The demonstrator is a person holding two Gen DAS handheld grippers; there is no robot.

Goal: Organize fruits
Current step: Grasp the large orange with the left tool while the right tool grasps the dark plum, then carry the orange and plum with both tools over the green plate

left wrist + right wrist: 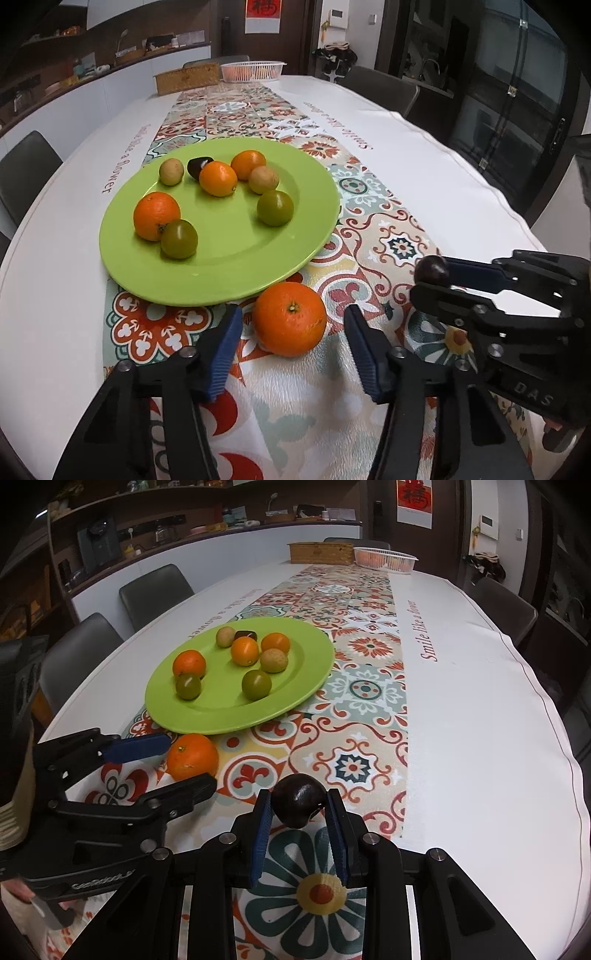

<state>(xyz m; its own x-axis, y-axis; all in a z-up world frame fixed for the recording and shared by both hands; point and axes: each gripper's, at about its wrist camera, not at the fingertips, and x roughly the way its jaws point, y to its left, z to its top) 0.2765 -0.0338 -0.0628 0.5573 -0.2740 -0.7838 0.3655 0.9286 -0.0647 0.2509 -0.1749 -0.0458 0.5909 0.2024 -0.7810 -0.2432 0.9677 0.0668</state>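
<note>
A green plate (229,258) (295,698) on the patterned runner holds several small fruits: oranges, green ones, tan ones and one dark one. A loose orange (290,318) (192,756) lies on the cloth just in front of the plate. My left gripper (293,334) (181,762) is open, its fingers on either side of this orange, not touching it. My right gripper (299,806) (432,275) is shut on a dark chestnut-like fruit (298,805) (431,268) and holds it just above the cloth, right of the orange.
A woven box (320,553) and a white basket (386,558) stand at the table's far end. Dark chairs (155,590) line both sides. The white tablecloth (480,720) spreads to the right of the runner.
</note>
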